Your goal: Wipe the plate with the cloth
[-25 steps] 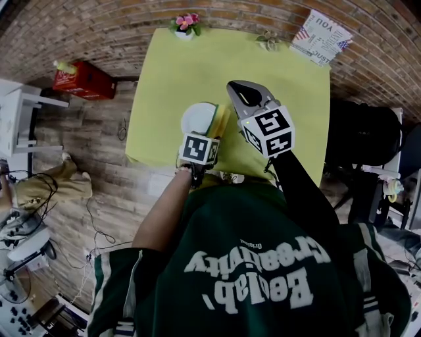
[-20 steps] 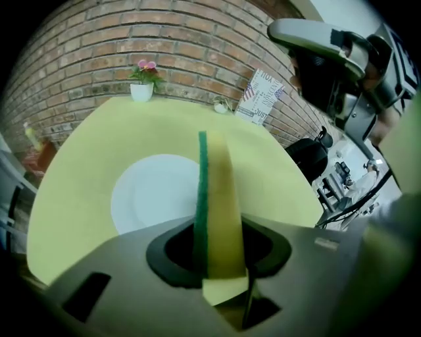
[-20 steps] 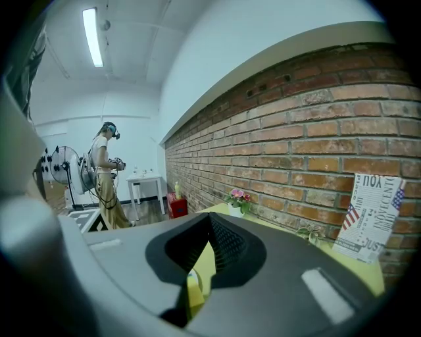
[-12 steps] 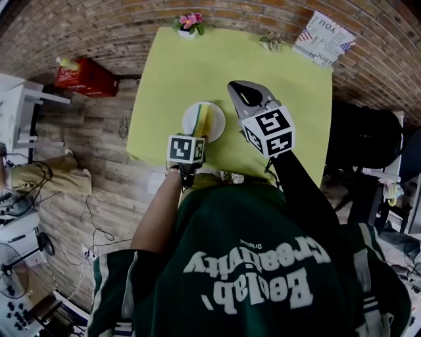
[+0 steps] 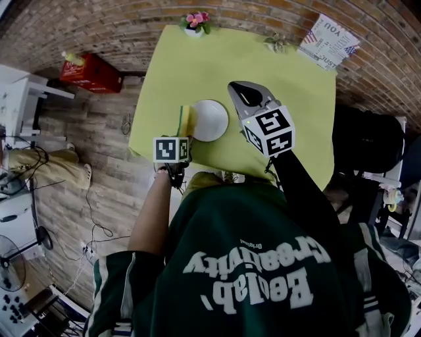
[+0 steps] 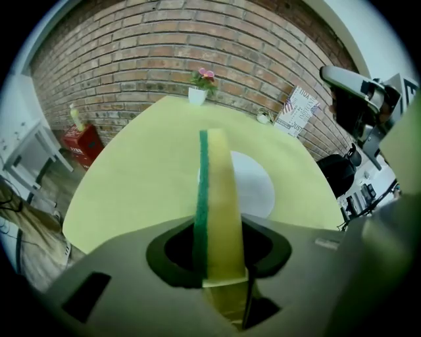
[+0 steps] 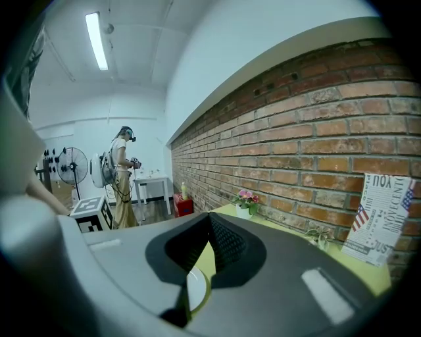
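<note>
A white plate [image 5: 210, 120] sits near the front-left of the yellow-green table [image 5: 263, 59]. My left gripper [image 5: 182, 131] is shut on the cloth [image 5: 186, 120], a yellow sponge with a green scouring face, held on edge just left of the plate's rim. In the left gripper view the cloth [image 6: 216, 178] stands upright between the jaws of the left gripper [image 6: 220, 227], with the plate [image 6: 256, 187] behind it to the right. My right gripper [image 5: 242, 92] hovers above the table to the plate's right, shut and empty. Its own view shows the right gripper [image 7: 210, 220] and a sliver of the plate [image 7: 196, 289].
A flower pot [image 5: 195, 20], a small plant [image 5: 276, 43] and a printed card [image 5: 332, 39] line the table's far edge by the brick wall. A red crate [image 5: 92, 72] and a white stand [image 5: 20, 99] are on the left, a black chair [image 5: 365, 135] on the right. A person [image 7: 123, 171] stands far off.
My left gripper has carried the cloth leftward off the plate to its left rim, leaving the plate's face uncovered. The right gripper has stayed where it was.
</note>
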The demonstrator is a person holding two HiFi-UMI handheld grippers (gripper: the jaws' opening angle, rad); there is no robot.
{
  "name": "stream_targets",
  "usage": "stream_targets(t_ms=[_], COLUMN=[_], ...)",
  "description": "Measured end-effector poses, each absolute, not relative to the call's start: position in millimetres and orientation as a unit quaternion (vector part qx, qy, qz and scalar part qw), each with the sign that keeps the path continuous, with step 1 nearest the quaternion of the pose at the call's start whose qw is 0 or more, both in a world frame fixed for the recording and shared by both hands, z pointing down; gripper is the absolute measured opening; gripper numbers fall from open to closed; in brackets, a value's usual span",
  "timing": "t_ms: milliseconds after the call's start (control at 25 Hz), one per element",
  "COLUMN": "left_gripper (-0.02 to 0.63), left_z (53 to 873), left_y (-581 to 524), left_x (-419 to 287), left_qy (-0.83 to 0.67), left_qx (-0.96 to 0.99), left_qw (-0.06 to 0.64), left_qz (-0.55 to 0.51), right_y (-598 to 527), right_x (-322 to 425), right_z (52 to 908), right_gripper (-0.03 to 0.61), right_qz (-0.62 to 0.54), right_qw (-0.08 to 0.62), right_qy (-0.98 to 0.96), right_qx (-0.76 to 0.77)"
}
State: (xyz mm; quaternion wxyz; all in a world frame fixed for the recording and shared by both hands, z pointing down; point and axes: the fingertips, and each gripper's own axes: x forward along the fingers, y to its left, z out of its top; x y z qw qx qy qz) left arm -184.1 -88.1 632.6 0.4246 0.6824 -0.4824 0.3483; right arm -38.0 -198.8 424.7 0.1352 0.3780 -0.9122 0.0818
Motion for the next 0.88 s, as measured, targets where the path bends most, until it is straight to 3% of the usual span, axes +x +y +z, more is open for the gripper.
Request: stream_targets(t_ms=[880], left_gripper=[0.140], left_z=[630], left_y=[-102], left_x=[-82], left_qy=[-0.374], left_qx=[0.754], left_qw=[0.390], left_qz=[0.374], right_y=[-198], right_x=[-23], right_z=[425], right_gripper=[0.014], right_qz=[0.090], right_qw=[0.128], right_qy=[-0.905], right_qx=[0.396])
